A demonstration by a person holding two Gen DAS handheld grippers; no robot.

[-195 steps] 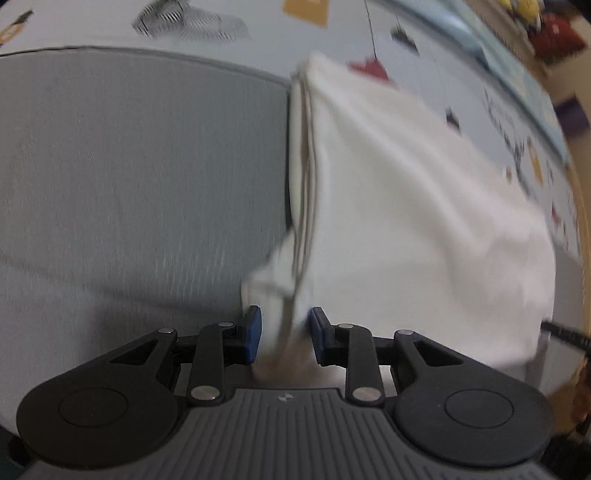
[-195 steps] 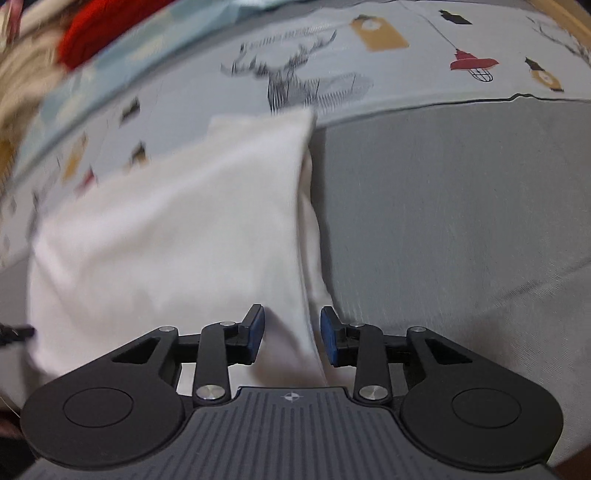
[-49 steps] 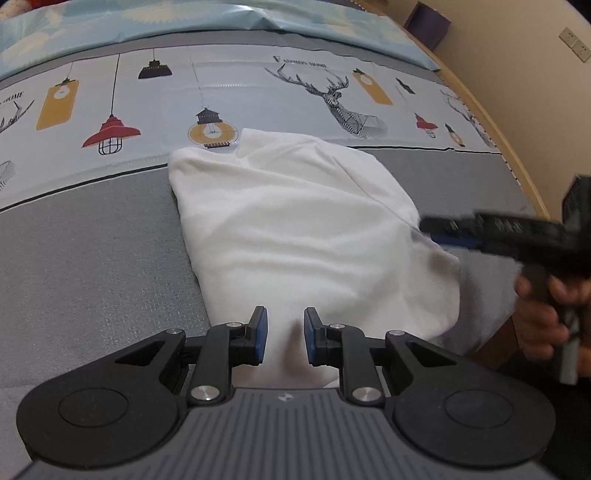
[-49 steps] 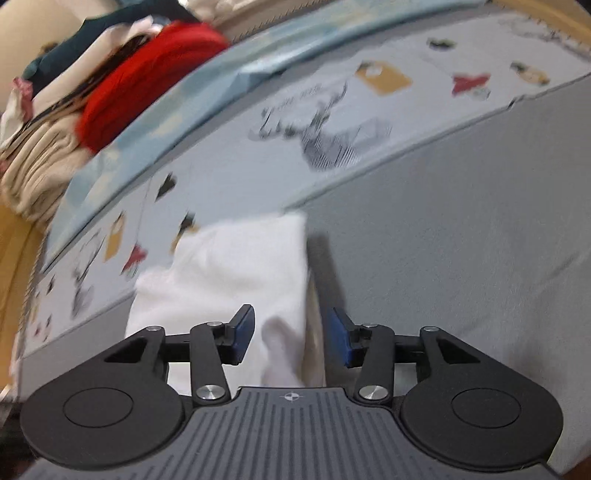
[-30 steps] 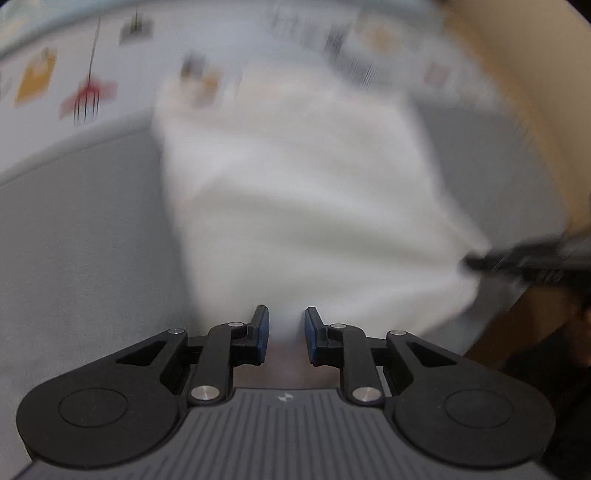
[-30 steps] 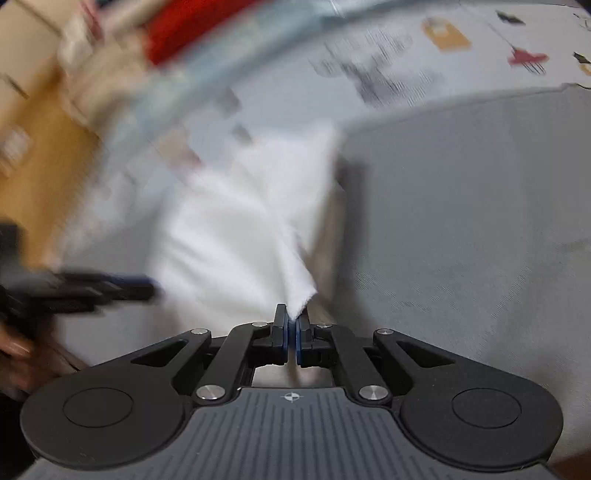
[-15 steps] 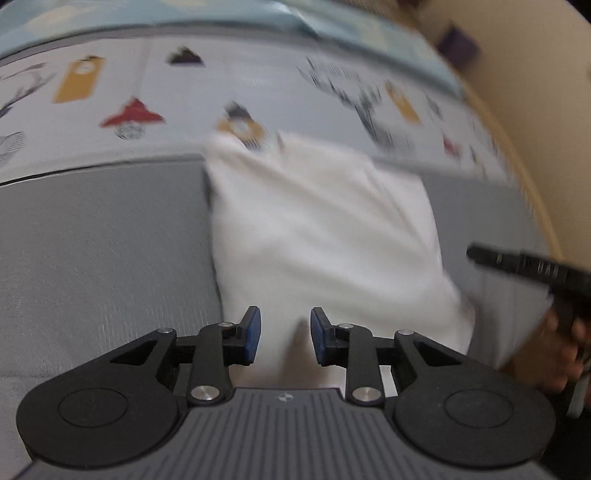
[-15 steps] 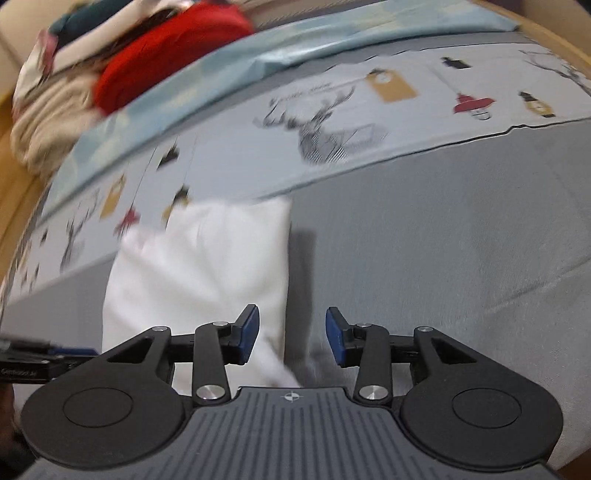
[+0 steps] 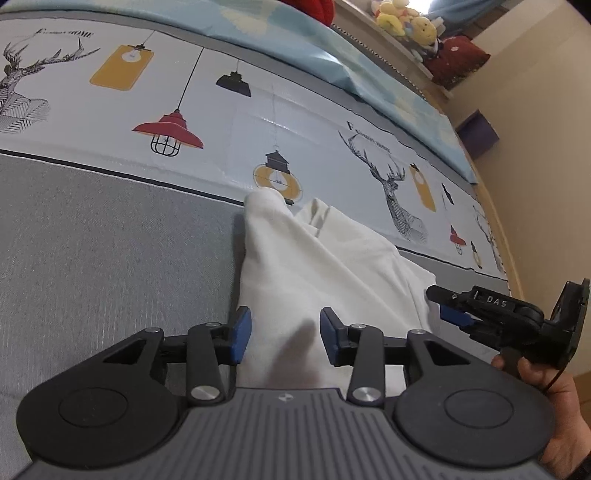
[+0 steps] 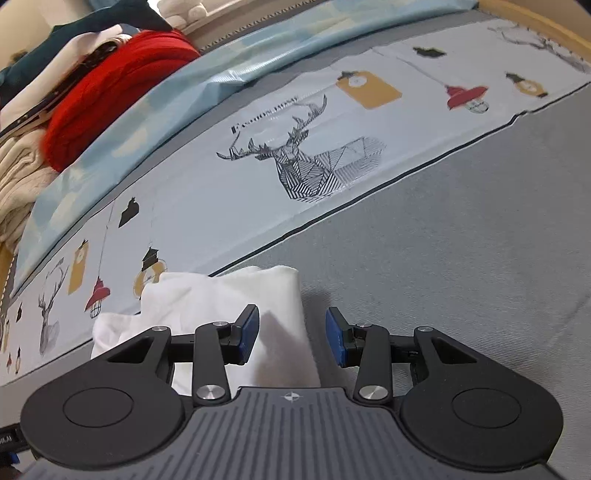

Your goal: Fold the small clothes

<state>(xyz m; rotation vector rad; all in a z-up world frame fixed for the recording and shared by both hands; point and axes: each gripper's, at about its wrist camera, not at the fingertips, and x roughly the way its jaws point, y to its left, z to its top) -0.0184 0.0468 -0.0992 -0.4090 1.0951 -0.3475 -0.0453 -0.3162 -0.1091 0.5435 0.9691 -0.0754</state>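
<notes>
A small white garment lies folded on the grey part of the bed cover, its far end rumpled against the printed band. It also shows in the right wrist view. My left gripper is open just above the garment's near edge, holding nothing. My right gripper is open above the garment's other near corner, holding nothing. In the left wrist view the right gripper shows at the right, in a hand, by the garment's right corner.
The bed cover is grey near me, with a pale band printed with deer and lamps beyond. Red and cream folded clothes are piled at the far edge. Plush toys sit on a shelf. The wooden bed edge runs at the right.
One second ago my right gripper was shut on a corner of the garment; it has let go and opened. My left gripper has opened wider. The garment now lies still.
</notes>
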